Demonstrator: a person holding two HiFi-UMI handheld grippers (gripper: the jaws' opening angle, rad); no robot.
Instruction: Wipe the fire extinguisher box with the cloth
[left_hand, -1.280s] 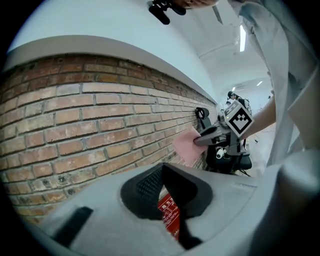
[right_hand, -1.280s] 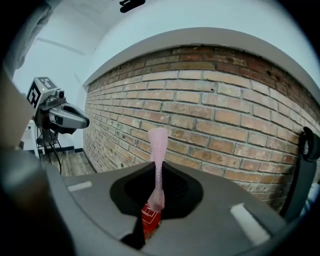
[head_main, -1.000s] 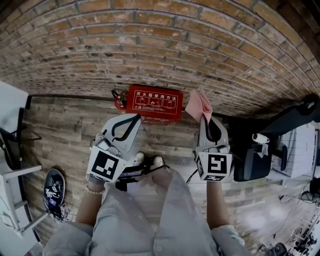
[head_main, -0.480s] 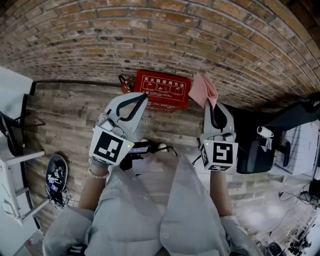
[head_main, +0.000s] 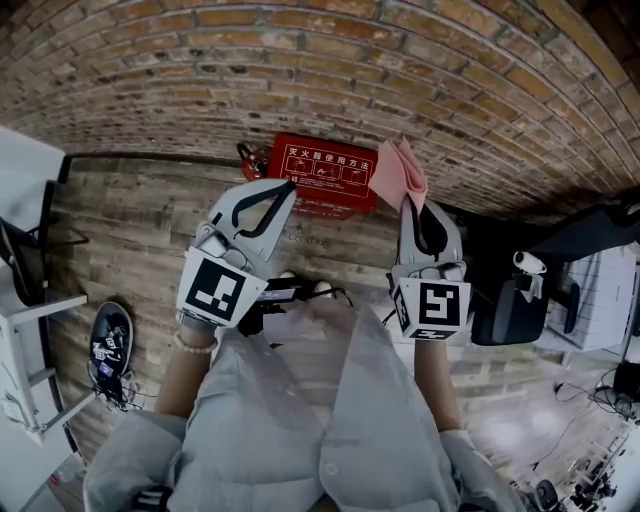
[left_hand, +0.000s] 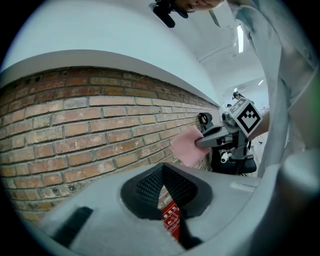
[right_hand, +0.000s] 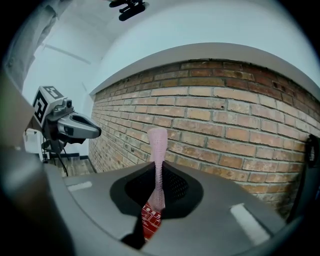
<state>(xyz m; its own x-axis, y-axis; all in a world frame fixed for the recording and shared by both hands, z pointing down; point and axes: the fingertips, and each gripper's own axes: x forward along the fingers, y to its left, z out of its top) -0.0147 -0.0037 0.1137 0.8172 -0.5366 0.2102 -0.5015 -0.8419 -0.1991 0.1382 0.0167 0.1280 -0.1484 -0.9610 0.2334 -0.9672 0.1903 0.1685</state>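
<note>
The red fire extinguisher box with white print stands on the wooden floor against the brick wall. My right gripper is shut on a pink cloth, which sticks up past the jaws, above the box's right end. In the right gripper view the cloth stands upright between the jaws, with the box showing below. My left gripper hovers over the box's left part, shut and holding nothing. In the left gripper view the box shows through the jaw gap, and the cloth is at the right.
A red extinguisher sits at the box's left end. A black chair and white equipment stand at the right. A shoe and a white frame are at the left. The brick wall closes off the far side.
Both grippers have moved forward toward the wall. The cloth, once to the right of the box, is now at its right end. Both jaws stayed shut.
</note>
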